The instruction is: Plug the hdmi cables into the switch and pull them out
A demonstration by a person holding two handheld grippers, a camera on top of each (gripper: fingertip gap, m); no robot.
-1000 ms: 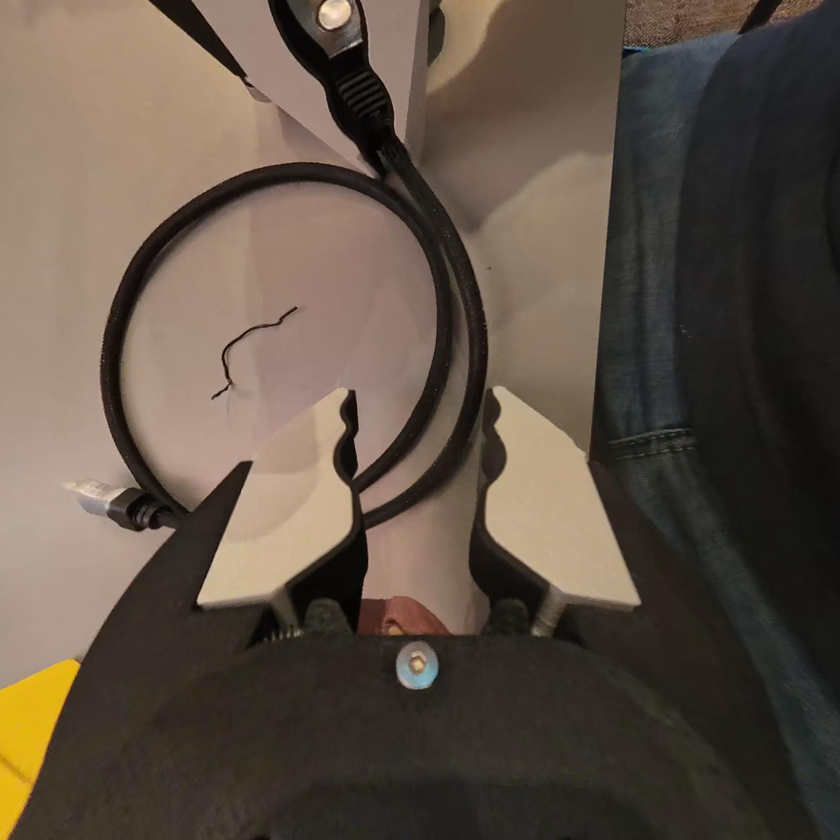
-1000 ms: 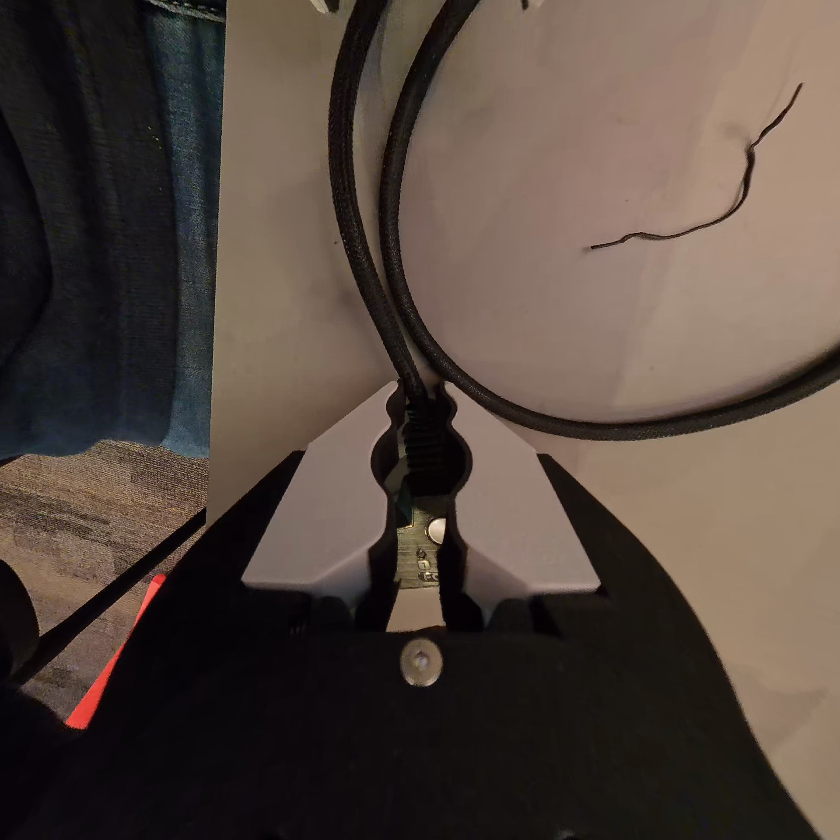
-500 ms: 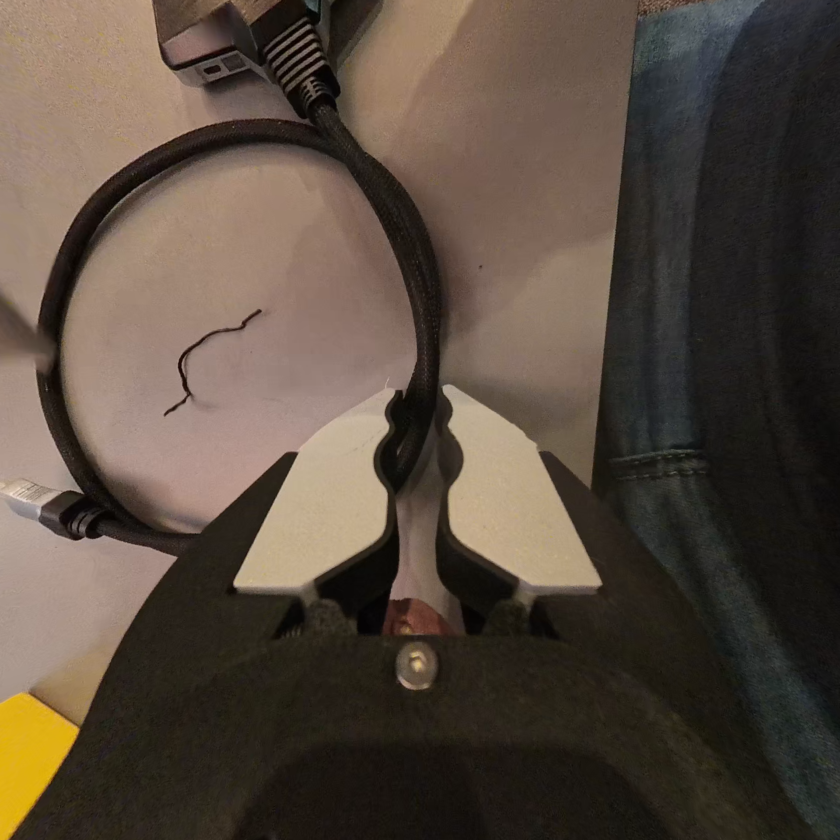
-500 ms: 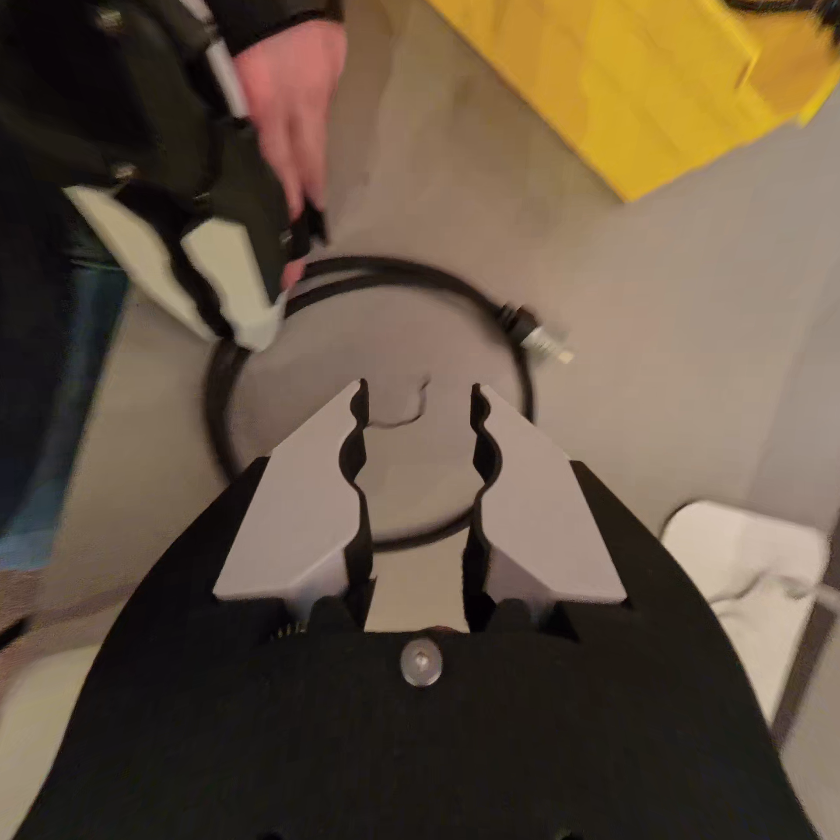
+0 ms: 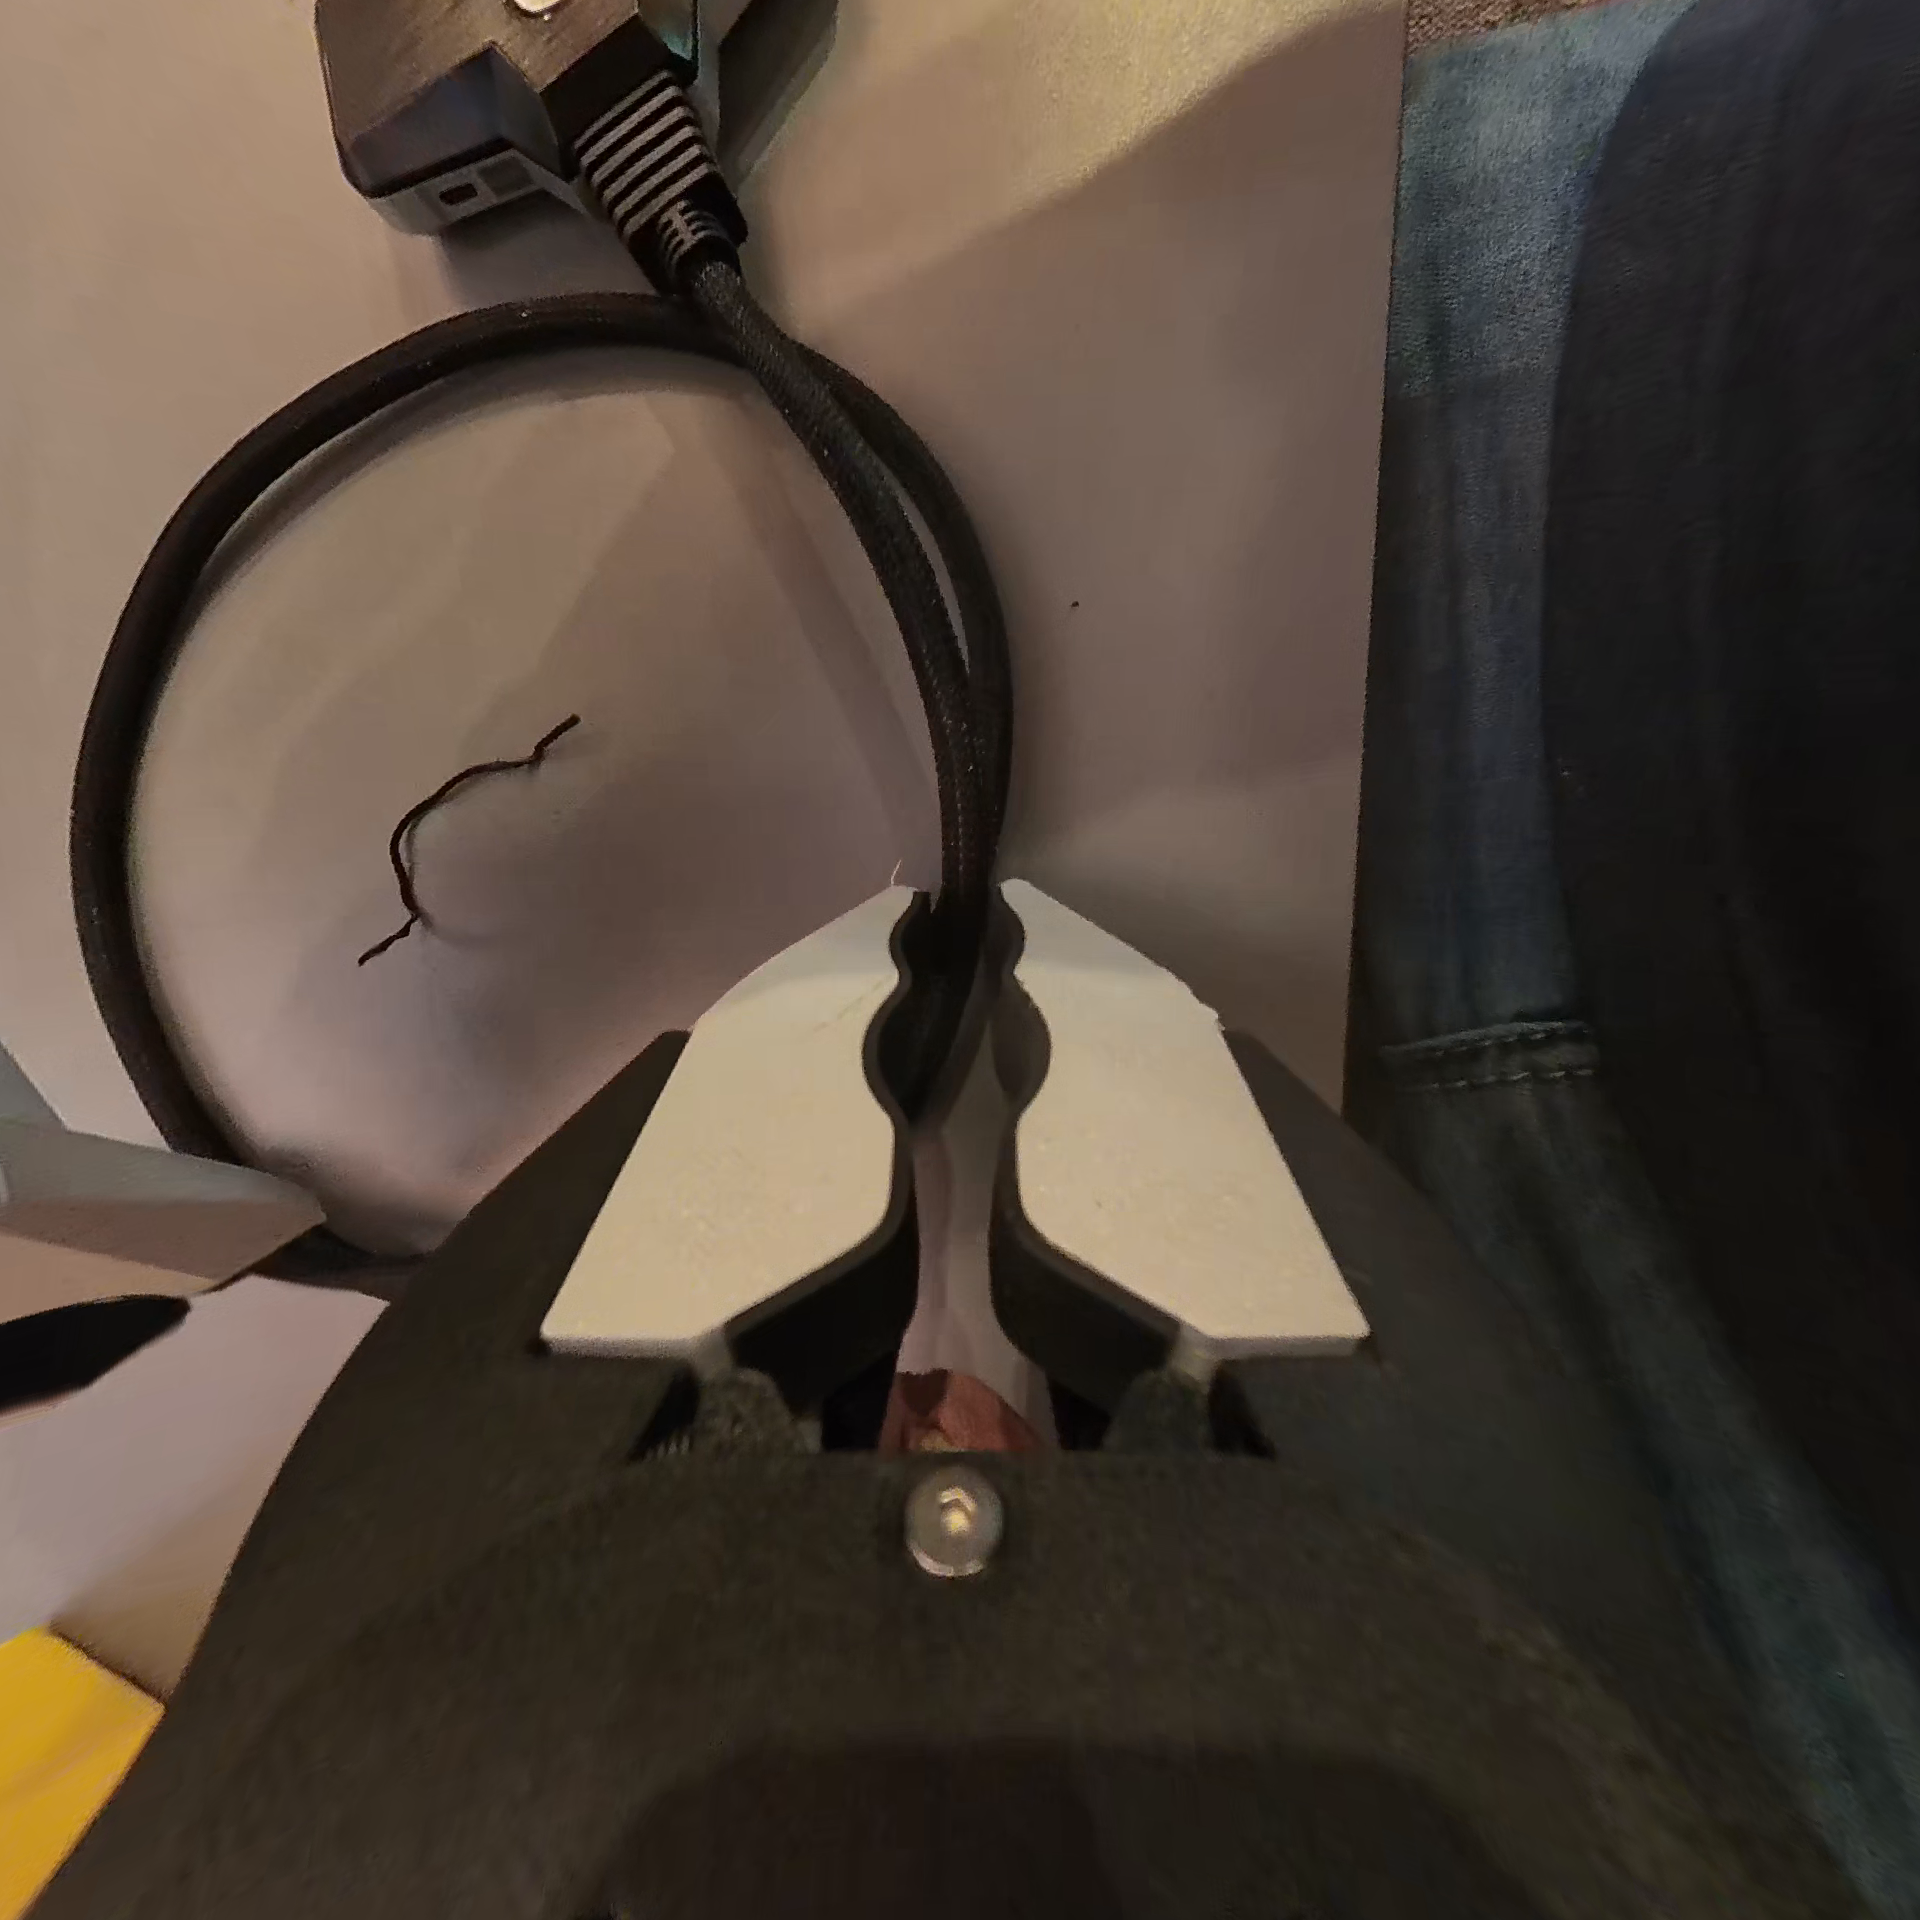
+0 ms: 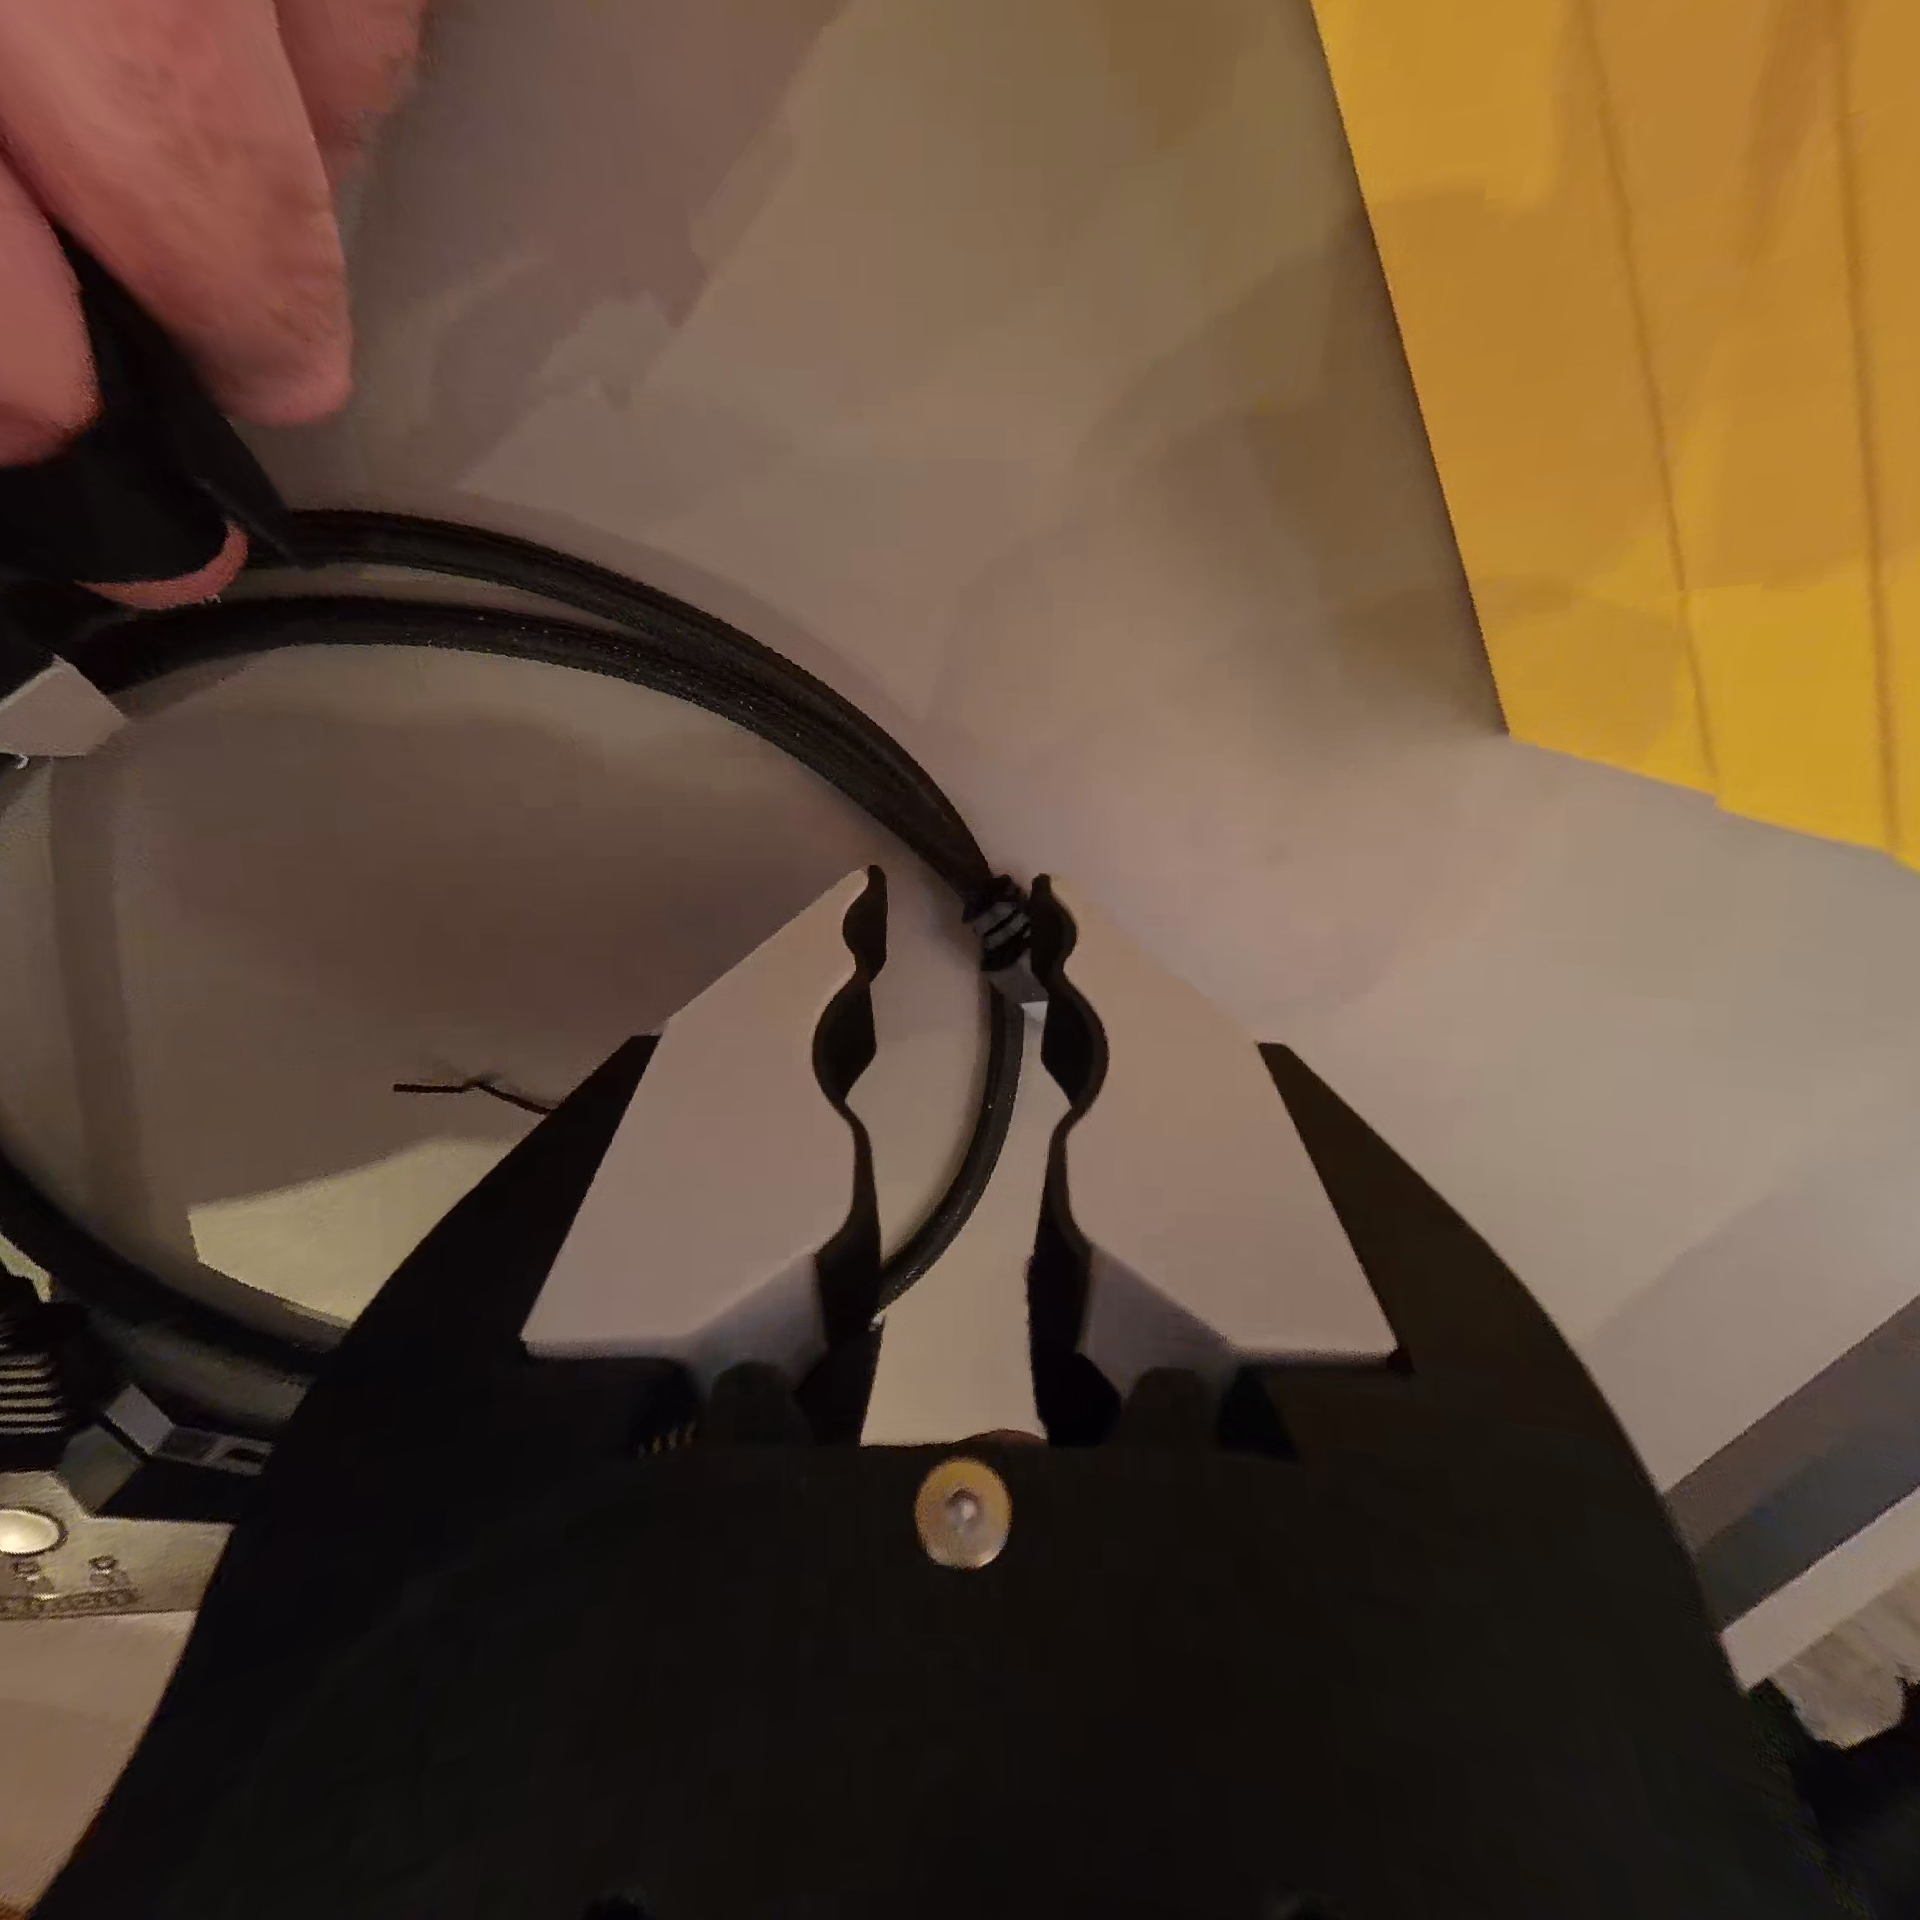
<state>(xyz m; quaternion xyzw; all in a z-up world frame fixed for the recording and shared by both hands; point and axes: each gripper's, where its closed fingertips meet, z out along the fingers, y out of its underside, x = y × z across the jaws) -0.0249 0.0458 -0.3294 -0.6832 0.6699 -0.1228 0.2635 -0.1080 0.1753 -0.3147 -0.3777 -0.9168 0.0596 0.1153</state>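
- The left gripper (image 5: 956, 914) has pale, flat-faced fingers with wavy black inner edges; they are pinched onto the braided black HDMI cable (image 5: 940, 665), which runs between the tips.
- The cable has a woven, matte sheath and lies in a round loop on the smooth pale grey table (image 5: 1164, 436), two strands running side by side near the left gripper.
- At the top of the left wrist view, a ribbed black plug (image 5: 644, 156) sits in the dark, angular HDMI switch (image 5: 436, 114).
- A thin, crooked black thread (image 5: 457, 821) lies inside the loop.
- The right gripper (image 6: 956, 894) has its fingers parted, nothing clamped; the cable's free end, a ribbed black connector (image 6: 1003, 930), lies between the tips, against the inner edge of the right-hand finger.
- A hand (image 6: 156, 208) holds the black body of the other tool at the upper left of the right wrist view.
- A yellow surface (image 6: 1662, 364) borders the table at the far side.
- Blue denim (image 5: 1475, 727) shows beside the table edge.
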